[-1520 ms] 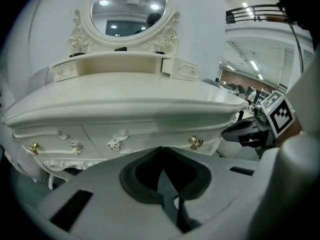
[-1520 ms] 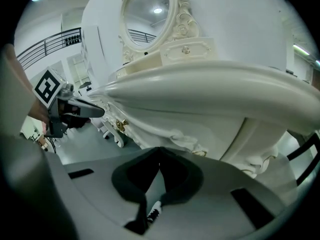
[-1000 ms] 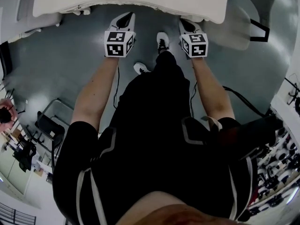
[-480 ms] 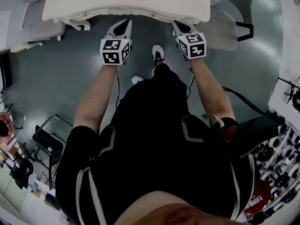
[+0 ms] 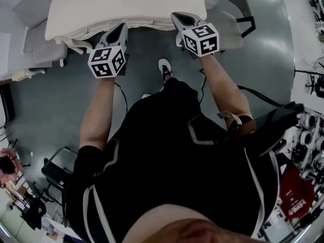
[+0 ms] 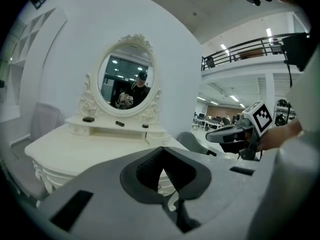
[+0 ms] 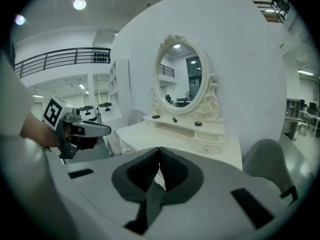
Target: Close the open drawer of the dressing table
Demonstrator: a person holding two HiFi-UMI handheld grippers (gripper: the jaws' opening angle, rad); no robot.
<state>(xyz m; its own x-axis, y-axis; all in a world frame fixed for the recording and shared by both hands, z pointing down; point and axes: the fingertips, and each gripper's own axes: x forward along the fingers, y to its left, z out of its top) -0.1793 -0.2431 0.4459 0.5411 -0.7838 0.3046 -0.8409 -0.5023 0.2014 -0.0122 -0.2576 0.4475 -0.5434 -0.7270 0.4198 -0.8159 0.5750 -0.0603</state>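
Two grippers, left [image 5: 120, 29] and right [image 5: 178, 18], jaws pressed together and empty, I am holding against the dressing table [image 5: 126, 1] front, its drawer [image 5: 148, 20] lying straight ahead, long axis crosswise, neither gripper clearly nearer.

Dressing table [image 5: 126, 4]: smooth, cream, satin-painted wood look. Floor [image 5: 50, 100]: glossy grey. Left tool [image 6: 162, 151]: matt grey plastic.

Head view: dressing table [image 5: 126, 6] cut off by top edge, & drawer front tucked under the tabletop's lip, so can't tell open vs shut. Left gripper [image 6: 163, 156] & right gripper [image 7: 159, 156] bodies block most of table front in own views. Small dark bits [image 6: 119, 123] on mirror shelf [image 6: 102, 129] too small to ID.
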